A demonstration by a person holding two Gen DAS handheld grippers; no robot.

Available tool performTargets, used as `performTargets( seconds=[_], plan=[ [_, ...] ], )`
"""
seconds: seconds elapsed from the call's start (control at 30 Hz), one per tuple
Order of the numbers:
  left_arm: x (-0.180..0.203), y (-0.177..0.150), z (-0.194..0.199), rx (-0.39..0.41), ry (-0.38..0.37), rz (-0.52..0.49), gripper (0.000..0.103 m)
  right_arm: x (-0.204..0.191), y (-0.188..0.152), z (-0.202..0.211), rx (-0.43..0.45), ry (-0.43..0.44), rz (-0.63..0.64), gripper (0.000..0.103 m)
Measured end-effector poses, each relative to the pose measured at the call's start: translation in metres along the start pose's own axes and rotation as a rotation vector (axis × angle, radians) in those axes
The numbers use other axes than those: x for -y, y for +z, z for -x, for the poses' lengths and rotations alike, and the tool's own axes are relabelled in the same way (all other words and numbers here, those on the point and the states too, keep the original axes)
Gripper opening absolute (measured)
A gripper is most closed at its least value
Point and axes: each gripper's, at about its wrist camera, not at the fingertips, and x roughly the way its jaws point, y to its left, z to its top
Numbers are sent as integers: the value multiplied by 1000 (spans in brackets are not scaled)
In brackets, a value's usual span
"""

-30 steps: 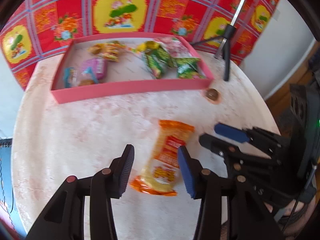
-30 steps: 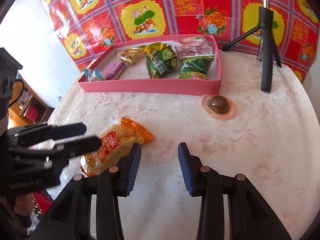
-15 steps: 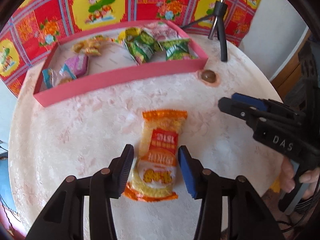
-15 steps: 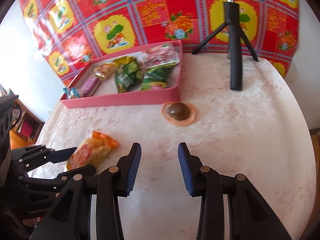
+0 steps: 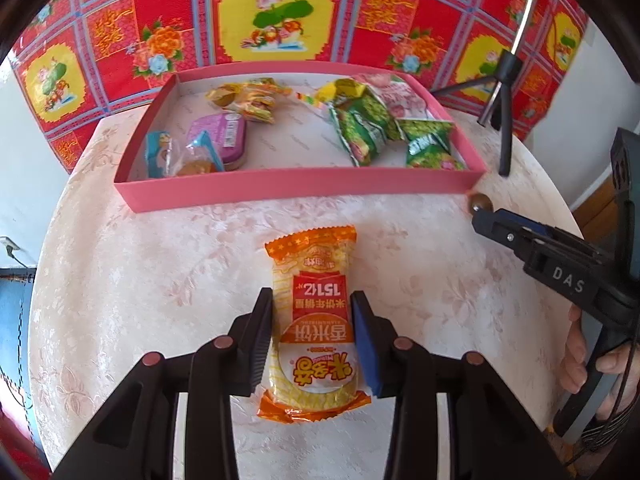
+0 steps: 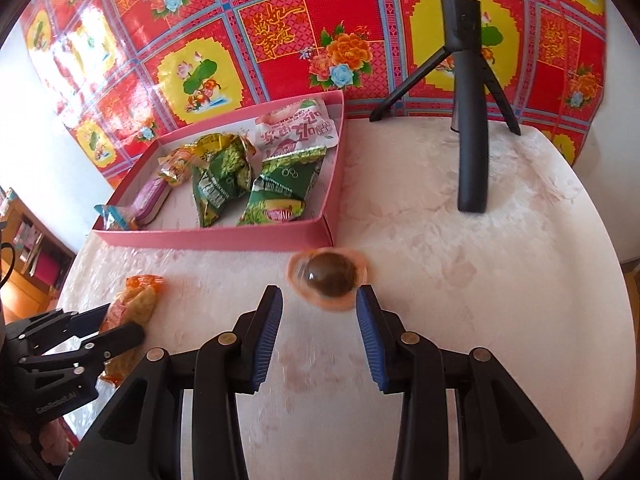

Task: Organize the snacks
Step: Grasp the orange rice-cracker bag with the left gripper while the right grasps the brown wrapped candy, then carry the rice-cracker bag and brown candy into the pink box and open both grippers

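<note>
An orange rice-cracker packet (image 5: 314,320) lies flat on the table between the fingers of my open left gripper (image 5: 314,334); the pads sit at its two sides, touching or nearly so. It also shows in the right wrist view (image 6: 134,304). My right gripper (image 6: 319,328) is open, its fingertips either side of a brown jelly cup (image 6: 328,278) with an orange rim, just in front of the pink tray (image 6: 224,237). The pink tray (image 5: 296,188) holds several snack packets.
A black tripod (image 6: 470,128) stands on the table to the right of the tray, also in the left wrist view (image 5: 502,112). A red and yellow patterned cloth hangs behind. The round table's edge curves close on both sides.
My left gripper has moved forward so its fingers flank the orange packet. My right gripper has moved forward and right, up to the jelly cup.
</note>
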Motion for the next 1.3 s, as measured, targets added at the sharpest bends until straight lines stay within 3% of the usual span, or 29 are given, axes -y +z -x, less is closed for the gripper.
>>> performTargets(
  seconds=[0.4,0.57,1.3],
  plan=[
    [4,1,-2,23,18,-11,41,-11,3,-9,51,-78,84,42],
    [2,1,-1,27,8,-12,41,-12,4,-9,49,-102,93,38],
    [-7,1,16,56,-50,45,39,-16,-18,24,36,16,64,37]
  ],
)
